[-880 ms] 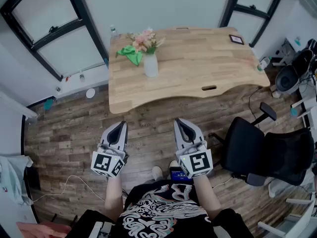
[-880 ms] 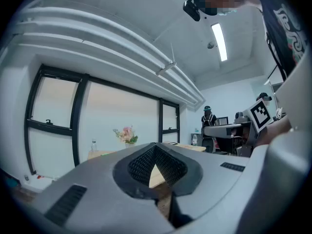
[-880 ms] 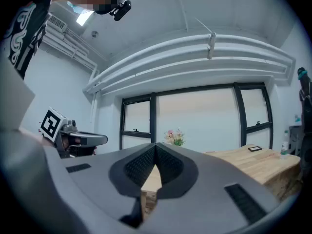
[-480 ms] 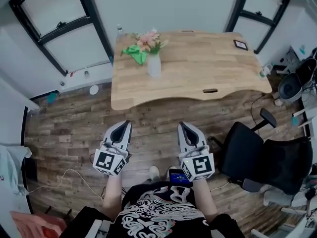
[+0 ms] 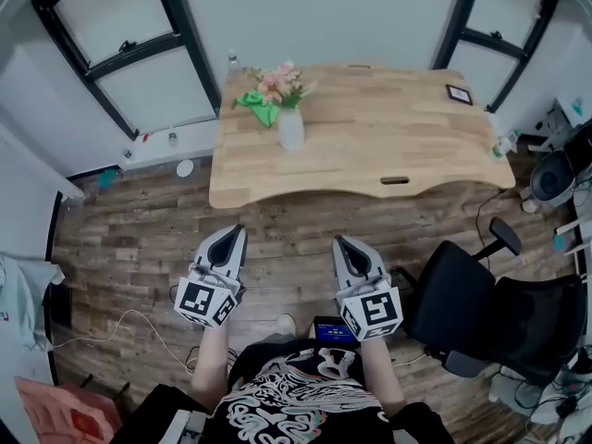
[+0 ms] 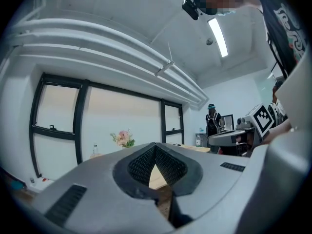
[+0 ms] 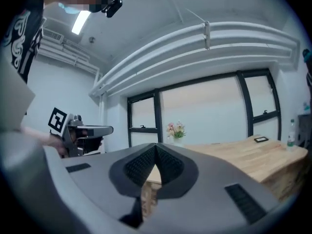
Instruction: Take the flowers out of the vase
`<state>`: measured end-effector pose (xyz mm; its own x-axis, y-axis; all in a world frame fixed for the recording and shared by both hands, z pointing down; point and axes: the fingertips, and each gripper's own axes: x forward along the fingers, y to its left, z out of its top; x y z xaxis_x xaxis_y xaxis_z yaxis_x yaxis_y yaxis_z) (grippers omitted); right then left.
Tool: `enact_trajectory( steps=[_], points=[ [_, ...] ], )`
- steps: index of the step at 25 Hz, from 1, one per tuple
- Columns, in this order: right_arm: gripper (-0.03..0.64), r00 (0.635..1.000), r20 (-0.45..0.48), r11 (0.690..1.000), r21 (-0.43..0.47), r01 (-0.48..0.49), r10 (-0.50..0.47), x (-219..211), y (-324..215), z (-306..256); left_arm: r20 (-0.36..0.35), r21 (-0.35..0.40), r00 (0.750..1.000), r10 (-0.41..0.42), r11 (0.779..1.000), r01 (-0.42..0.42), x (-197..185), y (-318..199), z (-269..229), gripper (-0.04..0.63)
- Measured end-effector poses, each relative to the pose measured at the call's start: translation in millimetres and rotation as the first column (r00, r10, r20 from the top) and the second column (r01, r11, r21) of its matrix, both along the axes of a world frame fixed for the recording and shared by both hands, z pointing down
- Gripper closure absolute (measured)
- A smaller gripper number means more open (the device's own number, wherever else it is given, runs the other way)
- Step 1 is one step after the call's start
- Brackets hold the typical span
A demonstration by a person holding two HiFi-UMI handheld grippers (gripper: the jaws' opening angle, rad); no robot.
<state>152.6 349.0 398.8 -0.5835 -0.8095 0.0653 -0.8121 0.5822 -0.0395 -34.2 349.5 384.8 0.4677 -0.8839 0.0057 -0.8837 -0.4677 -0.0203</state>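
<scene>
Distance is the first concern. The left tool [image 5: 232, 234] and the right tool [image 5: 345, 243] hang over the wooden floor [image 5: 287, 257], well short of the vase [image 5: 290, 129]. Each has its jaws pressed together with nothing between them, and each points level toward the vase. The vase stands upright on the surface [image 5: 407, 137], most of whose bare top stretches away to the right of the vase. The flowers [image 5: 279, 81], pink and cream with green leaves, rise from the mouth of the vase, so none of the task is done yet.

Several things could go wrong from here, as I judge it:

- **Closed jaws:** arriving at the vase like this would give a push, not a grasp. The vase looks tall and narrow, so a knock high on its neck could tip it.
- **Unsteadied vase:** pulling the stems with one tool could drag or lift the vase along, if the stems sit tight in its mouth.
- **Grip on the blooms:** a pinch there, not on the stems just above the vase, could crush petals or bring out only part of the bunch.
- **Things alongside:** a green piece [image 5: 254, 104], cloth or leaf, lies just left of the vase, and a clear bottle [image 5: 232, 60] stands behind the vase. A wide approach from that side could catch either.
</scene>
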Motion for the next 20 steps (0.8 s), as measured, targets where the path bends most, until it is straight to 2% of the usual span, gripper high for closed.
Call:
enact_trajectory(
  steps=[2,5,13,20],
  points=[
    [0.614,0.999,-0.032,1.0,0.027,-0.016,0.017,5,-5,-1,0.002,0.023,0.999,-0.049,0.999,0.048,-3,-3,-1,0.595],
    [0.614,1.0,-0.012,1.0,0.009,0.009,-0.009,7,-4,5,0.001,0.043,0.993,-0.118,0.992,0.118,-8,-4,0,0.594],
    [0.614,1.0,0.003,1.0,0.01,0.004,-0.004,18,-39,7,0.031,0.019,0.996,-0.083,0.996,0.082,13,-33,8,0.594],
    [0.614,0.998,-0.04,0.999,0.011,-0.037,0.038,1,-126,22,0.036,0.016,0.997,-0.074,0.997,0.073,-4,-125,21,0.594]
  ],
)
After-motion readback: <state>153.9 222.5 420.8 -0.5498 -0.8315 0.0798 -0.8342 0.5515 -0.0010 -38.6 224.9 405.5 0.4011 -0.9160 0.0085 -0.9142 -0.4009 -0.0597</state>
